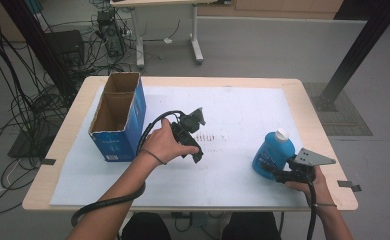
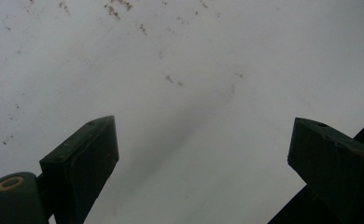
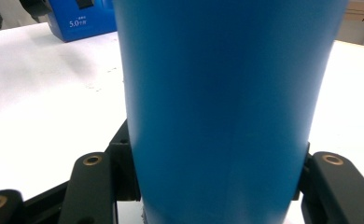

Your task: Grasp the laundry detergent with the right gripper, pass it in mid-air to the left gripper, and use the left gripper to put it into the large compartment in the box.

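In the right gripper view the blue bottle runs off the top and bottom edges, so its cap and base are cut away, and it hides the inner faces of the right tool. The blue box is cropped there; its print is probably too small to read.

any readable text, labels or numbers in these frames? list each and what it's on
"5.0": white print on the blue cardboard box, read in the right gripper view; the small characters after it are too blurred.
White label on the box front, high view: too small to read.
Blue bottle: no legible print on the side in view.
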Demonstrator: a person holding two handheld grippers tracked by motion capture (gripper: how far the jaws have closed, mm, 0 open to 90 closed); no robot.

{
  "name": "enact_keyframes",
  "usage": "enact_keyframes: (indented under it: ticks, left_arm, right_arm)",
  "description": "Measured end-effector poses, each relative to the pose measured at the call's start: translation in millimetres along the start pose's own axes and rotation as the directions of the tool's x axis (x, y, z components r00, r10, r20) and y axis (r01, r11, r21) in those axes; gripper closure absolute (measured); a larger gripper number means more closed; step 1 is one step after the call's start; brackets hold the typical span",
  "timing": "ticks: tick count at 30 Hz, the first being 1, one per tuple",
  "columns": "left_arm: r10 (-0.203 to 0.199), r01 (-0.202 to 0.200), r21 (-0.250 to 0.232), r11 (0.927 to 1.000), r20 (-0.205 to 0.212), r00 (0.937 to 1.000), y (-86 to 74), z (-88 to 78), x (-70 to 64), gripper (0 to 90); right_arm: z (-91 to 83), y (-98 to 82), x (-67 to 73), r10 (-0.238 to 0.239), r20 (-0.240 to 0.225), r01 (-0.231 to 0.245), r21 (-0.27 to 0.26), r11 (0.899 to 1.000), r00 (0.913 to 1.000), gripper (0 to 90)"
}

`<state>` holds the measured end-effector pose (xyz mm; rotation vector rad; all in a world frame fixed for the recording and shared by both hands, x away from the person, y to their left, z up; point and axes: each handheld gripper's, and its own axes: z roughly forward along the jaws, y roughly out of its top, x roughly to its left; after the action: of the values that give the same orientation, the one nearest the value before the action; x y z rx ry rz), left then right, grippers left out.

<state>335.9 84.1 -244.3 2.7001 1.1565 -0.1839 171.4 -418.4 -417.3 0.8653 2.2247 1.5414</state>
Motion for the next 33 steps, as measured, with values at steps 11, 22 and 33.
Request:
enact_keyframes:
  ticks: [11, 22, 33]
  left_arm:
    - [0.020, -0.020, 0.000, 0.9998, 0.000, 0.9998, -3.3, -7.1, -1.8, 8.9]
    - [0.071, -0.070, -0.023, 0.9973, 0.007, 0.9975, -9.0, -20.6, -4.2, 9.0]
    - [0.132, -0.131, -0.056, 0.9898, 0.008, 0.9913, -16.3, -41.4, -7.6, 8.9]
  right_arm:
    - [-3.0, 5.9, -1.7, 0.018, -0.003, -0.018, -0.016, 1.000, 0.9998, 41.9]
    - [-0.7, 24.8, -5.6, 0.016, -0.047, -0.016, 0.001, 1.000, 0.9987, 41.9]
    - [10.8, 42.5, -8.6, -0.001, -0.120, 0.003, 0.015, 1.000, 0.9928, 41.8]
